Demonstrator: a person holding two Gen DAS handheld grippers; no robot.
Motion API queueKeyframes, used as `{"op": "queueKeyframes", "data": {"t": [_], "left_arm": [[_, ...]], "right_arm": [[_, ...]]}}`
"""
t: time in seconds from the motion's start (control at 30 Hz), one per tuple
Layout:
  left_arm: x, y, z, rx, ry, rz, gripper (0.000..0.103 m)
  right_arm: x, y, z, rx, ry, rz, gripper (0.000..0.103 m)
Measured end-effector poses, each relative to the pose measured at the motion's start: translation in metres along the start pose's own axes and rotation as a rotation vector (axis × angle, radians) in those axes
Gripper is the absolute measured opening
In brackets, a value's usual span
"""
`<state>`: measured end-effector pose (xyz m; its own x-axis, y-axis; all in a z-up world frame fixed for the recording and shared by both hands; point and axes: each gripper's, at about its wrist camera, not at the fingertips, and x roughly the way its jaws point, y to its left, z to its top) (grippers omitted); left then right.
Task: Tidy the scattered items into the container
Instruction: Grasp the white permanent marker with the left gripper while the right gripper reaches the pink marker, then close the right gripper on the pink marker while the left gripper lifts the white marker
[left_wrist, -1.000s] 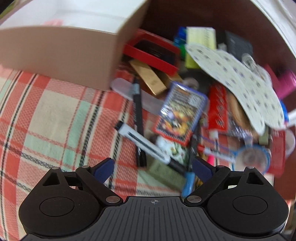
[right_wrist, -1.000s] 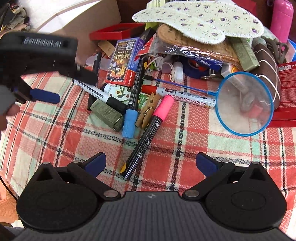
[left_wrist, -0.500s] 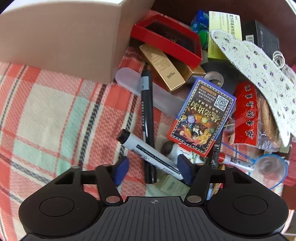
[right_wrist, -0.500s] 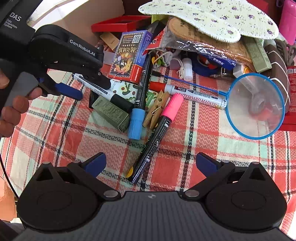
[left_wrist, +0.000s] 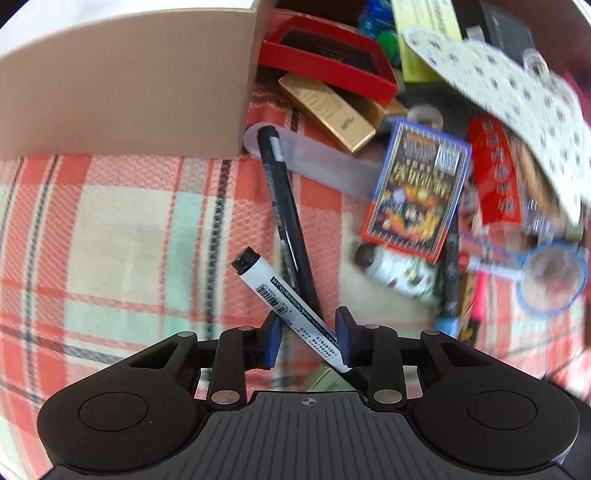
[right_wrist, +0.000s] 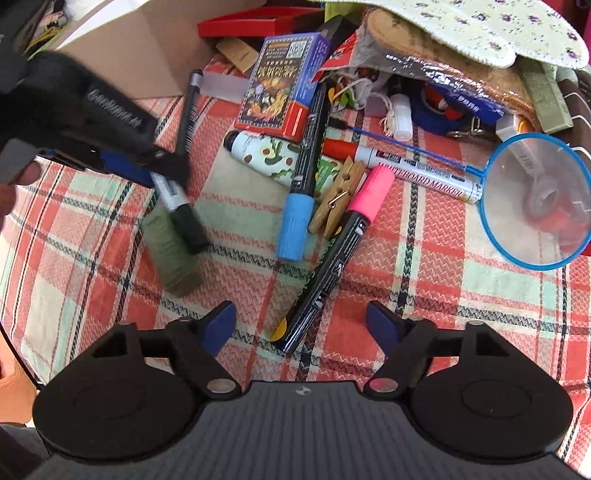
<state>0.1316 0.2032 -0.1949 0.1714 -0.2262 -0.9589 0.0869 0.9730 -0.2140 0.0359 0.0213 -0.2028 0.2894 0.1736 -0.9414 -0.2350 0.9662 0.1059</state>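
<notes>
White marker (left_wrist: 280, 299) now sits between our left tongs (left_wrist: 308, 338), which were spread wide a second ago and are closing; the right pad looks to touch it, so we judge the grab nearly done. It crosses a black pen (left_wrist: 286, 221), cardboard box (left_wrist: 122, 88) at 11 o'clock. Right tongs (right_wrist: 301, 323) also narrowing, still spread, nothing pinched, over the pink-capped marker (right_wrist: 332, 258) on the desk (right_wrist: 461, 280).
</notes>
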Motion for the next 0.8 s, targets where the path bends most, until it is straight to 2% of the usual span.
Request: {"op": "queueKeyframes", "data": {"t": [0.17, 0.23, 0.3, 0.37, 0.4, 0.53, 0.6, 0.7, 0.8], "left_arm": [[-0.004, 0.000, -0.011, 0.146, 0.022, 0.092, 0.029], [-0.004, 0.000, -0.015, 0.189, 0.031, 0.134, 0.029], [-0.003, 0.004, -0.018, 0.192, 0.034, 0.165, 0.030], [-0.003, 0.009, -0.021, 0.165, 0.036, 0.175, 0.036], [-0.004, 0.012, -0.022, 0.151, 0.035, 0.176, 0.040], [-0.010, 0.021, -0.025, 0.104, 0.027, 0.162, 0.046], [-0.012, 0.024, -0.026, 0.086, 0.026, 0.149, 0.056], [-0.013, 0.028, -0.027, 0.042, 0.024, 0.116, 0.064], [-0.012, 0.026, -0.026, 0.023, 0.014, 0.105, 0.066]], "right_arm": [[0.001, 0.001, -0.003, -0.020, 0.015, -0.025, 0.064], [0.000, 0.002, -0.003, -0.029, 0.017, -0.037, 0.056], [0.000, 0.001, -0.004, -0.036, 0.019, -0.035, 0.047], [-0.001, 0.000, -0.006, -0.046, 0.021, -0.029, 0.037], [-0.002, 0.000, -0.007, -0.051, 0.024, -0.025, 0.028], [-0.005, -0.003, -0.013, -0.061, 0.050, -0.034, 0.025], [-0.007, -0.007, -0.019, -0.055, 0.060, -0.039, 0.024], [-0.010, -0.013, -0.025, -0.013, 0.062, -0.030, 0.024], [-0.010, -0.016, -0.021, 0.023, 0.040, -0.044, 0.027]]}}
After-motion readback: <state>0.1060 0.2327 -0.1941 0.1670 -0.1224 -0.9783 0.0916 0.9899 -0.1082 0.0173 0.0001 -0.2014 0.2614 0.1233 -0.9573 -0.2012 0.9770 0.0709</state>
